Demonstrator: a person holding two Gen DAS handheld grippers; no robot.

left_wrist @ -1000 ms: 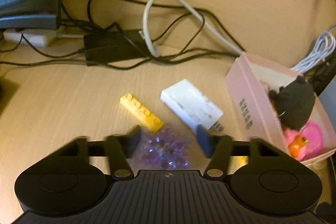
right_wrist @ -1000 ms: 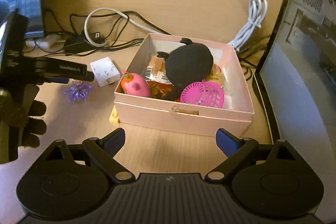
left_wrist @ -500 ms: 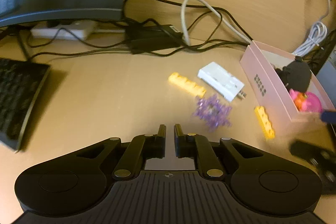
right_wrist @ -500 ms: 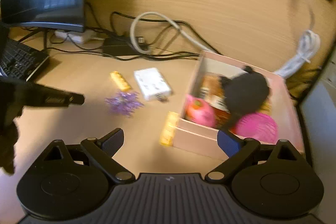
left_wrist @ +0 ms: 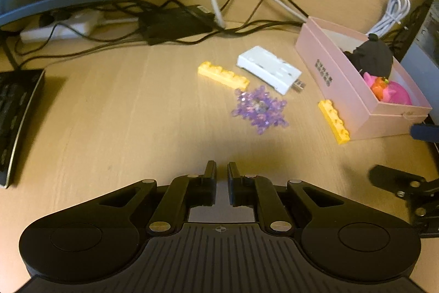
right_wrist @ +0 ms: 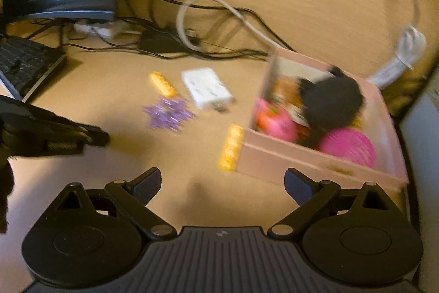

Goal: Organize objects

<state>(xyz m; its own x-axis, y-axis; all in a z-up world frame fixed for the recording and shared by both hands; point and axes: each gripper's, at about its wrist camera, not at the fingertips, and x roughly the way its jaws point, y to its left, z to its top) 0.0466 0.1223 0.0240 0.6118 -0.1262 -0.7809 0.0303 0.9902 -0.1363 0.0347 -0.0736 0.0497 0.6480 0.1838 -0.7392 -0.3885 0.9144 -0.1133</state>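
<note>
Left wrist view: left gripper [left_wrist: 221,172] jaws closed, empty, short of the purple spiky plastic snowflake [left_wrist: 259,109] lying loose beside the pink cardboard box [left_wrist: 329,78]. Right gripper [right_wrist: 222,183] wide open, empty. Between picks; next: reopen, straddle snowflake, box it.

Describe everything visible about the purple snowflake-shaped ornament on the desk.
The purple snowflake-shaped ornament looks like translucent, faceted plastic beads branching from a darker centre. It lies flat on the light wooden desk, just in front of one yellow toy brick and the white plug adapter. No tool touches it.
</note>
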